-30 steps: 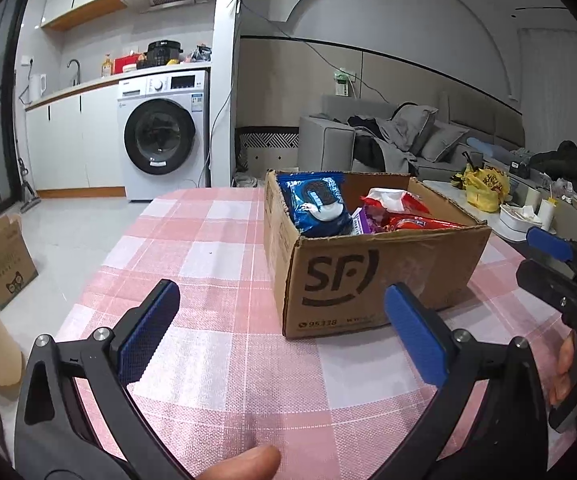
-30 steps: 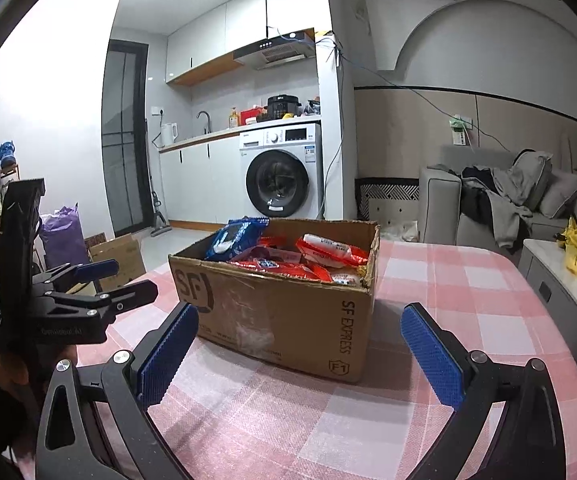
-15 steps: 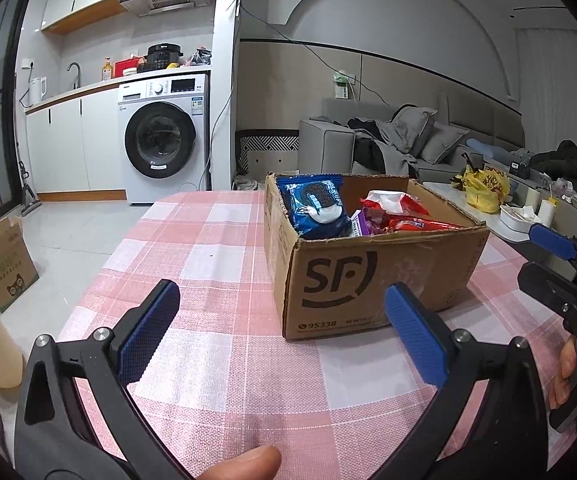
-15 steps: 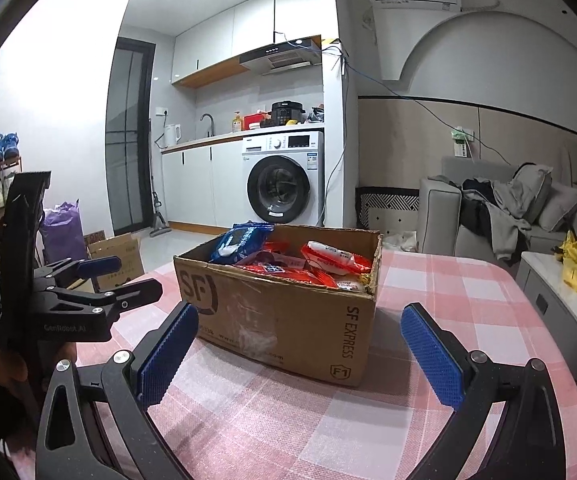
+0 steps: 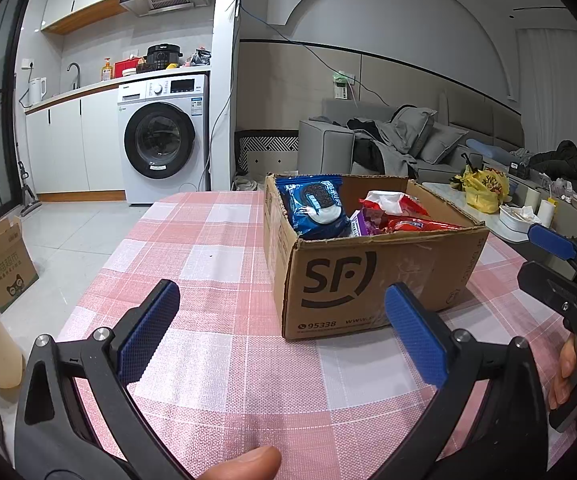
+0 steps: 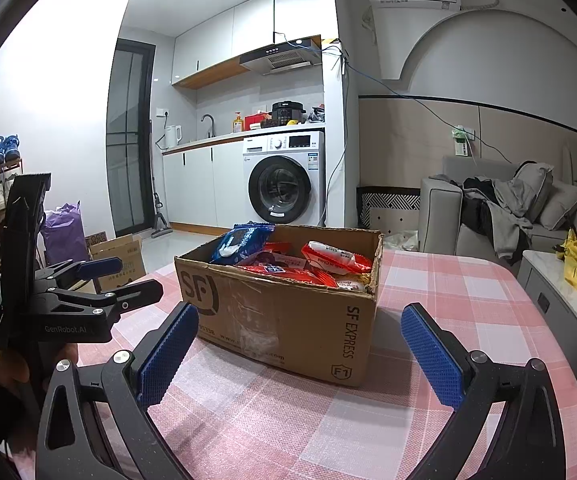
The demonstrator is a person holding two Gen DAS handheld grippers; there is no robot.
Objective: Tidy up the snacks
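Both grippers spread wide and empty. Left gripper [image 5: 280, 332] hovers low over the pink checked tablecloth [image 5: 216, 248], short of the SF cardboard box [image 5: 368, 280]; right gripper [image 6: 300, 352] faces the same box from the other near corner, also clear of it. Neither touches anything.

Snacks sit inside the open-topped box, mid-table: a blue Oreo pack [image 5: 316, 210] leaning upright against the left wall, red wrapped packets [image 5: 416, 224] piled beside it, a purple pack [image 5: 362, 222] between them. More red packets [image 6: 336, 258] show in the right wrist view.

Handling, judged: all light, soft film wrappers, slippery and crinkly; contents probably crush easily, so pinch gently. The Oreo pack stands proud of the rim, so its top edge is the easiest hold. Red packets overlap; taking an end seam should avoid dragging neighbours.

In the way: the box walls and ragged rim, so approach from above. Table around the box is free for sorting. Washing machine [image 5: 160, 140], sofa [image 5: 388, 140] and a floor carton [image 5: 2, 260] are well apart.
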